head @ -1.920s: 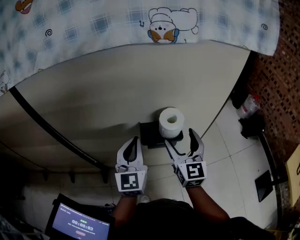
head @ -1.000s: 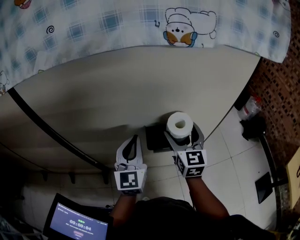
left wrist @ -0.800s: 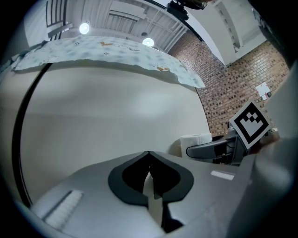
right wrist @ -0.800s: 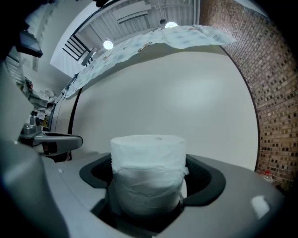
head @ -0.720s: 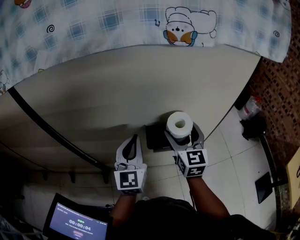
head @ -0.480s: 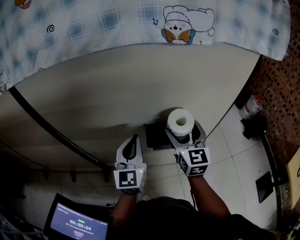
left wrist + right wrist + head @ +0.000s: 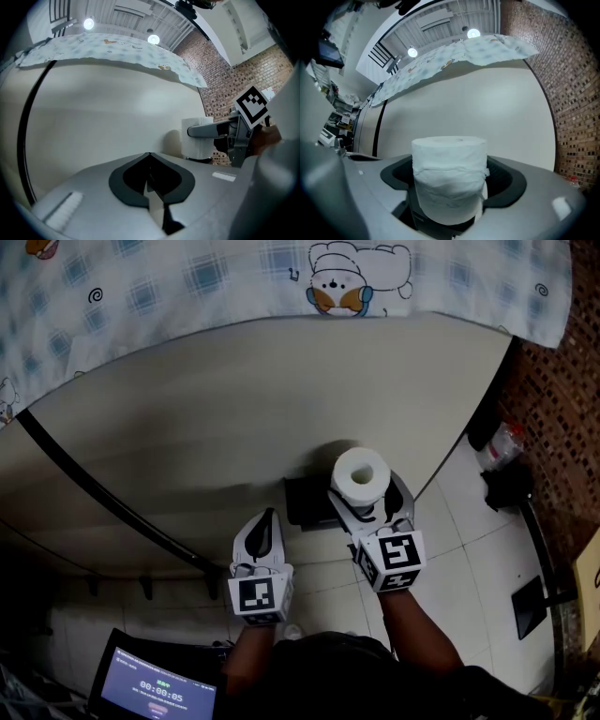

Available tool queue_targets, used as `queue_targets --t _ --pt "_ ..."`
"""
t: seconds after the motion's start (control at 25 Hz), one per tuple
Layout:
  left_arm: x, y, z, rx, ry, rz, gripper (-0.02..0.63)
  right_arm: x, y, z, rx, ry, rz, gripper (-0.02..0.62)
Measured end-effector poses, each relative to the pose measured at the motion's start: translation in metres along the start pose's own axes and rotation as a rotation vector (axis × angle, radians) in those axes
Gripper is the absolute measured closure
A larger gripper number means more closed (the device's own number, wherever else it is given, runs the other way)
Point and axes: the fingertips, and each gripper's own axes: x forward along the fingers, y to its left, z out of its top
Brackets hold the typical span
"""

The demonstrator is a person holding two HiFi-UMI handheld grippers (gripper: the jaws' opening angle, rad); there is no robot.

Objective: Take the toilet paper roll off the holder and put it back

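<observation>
A white toilet paper roll (image 7: 361,474) stands upright on a black holder (image 7: 302,501) fixed low on the beige wall. My right gripper (image 7: 367,495) reaches around the roll, one jaw on each side. In the right gripper view the roll (image 7: 449,178) fills the gap and both dark pads press its sides, with the holder (image 7: 423,224) dark beneath it. Whether the roll has left the holder I cannot tell. My left gripper (image 7: 266,523) hangs to the left of the holder, shut and empty; its view shows the roll (image 7: 197,138) and the other gripper at right.
A black rail (image 7: 94,493) runs diagonally across the wall at left. A patterned cloth (image 7: 234,277) hangs over the wall's top. A brick wall (image 7: 562,381) and dark items on the tiled floor (image 7: 502,479) lie to the right. A lit screen (image 7: 159,692) is at bottom left.
My right gripper has moved forward from below the holder to either side of the roll and closed onto it. The left gripper has stayed where it was.
</observation>
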Motion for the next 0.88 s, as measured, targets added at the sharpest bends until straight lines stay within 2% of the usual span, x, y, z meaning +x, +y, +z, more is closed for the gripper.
queue_targets --t 0.32,0.76,0.88 --pt "-0.013 -0.010 -0.016 -0.047 0.044 0.015 0.589 -0.033 -0.001 0.014 -0.015 -0.036 0.006 0.156" --pt "-0.018 -0.027 -0.091 0.027 0.232 0.000 0.589 -0.050 -0.001 0.006 -0.005 -0.034 0.031 0.156" --pt "-0.016 -0.037 -0.105 0.048 0.248 -0.043 0.587 -0.053 -0.006 0.004 -0.001 -0.032 0.026 0.156"
